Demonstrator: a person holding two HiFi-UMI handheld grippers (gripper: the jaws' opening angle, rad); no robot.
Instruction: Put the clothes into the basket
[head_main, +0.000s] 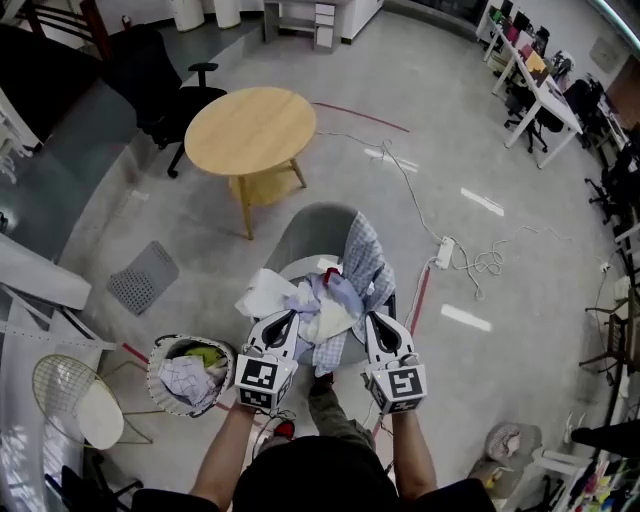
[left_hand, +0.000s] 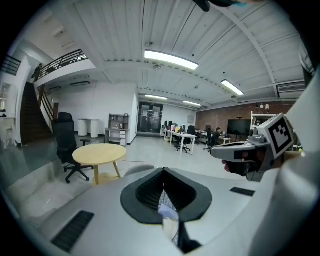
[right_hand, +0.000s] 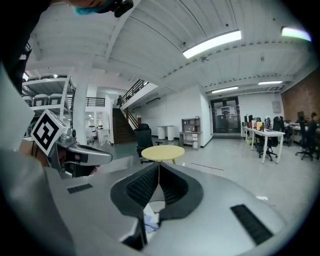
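Clothes (head_main: 318, 305) — white, pale blue, checked — lie crumpled on grey chair (head_main: 312, 226).

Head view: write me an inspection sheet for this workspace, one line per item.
Surface: grey chair, its seat covered by laundry, on a bare grey floor.
Job's things: clothes pile on the chair. The basket stands on the floor to its left in the head view, with garments inside.
Clutter: grey mat on the floor.
Grippers: left tool and right tool are both shut, side by side at the pile. No garment seen gripped.
Cables: white cable and power strip on the floor right of the chair.
Surroundings: round wooden table, black office chair, desks far right.
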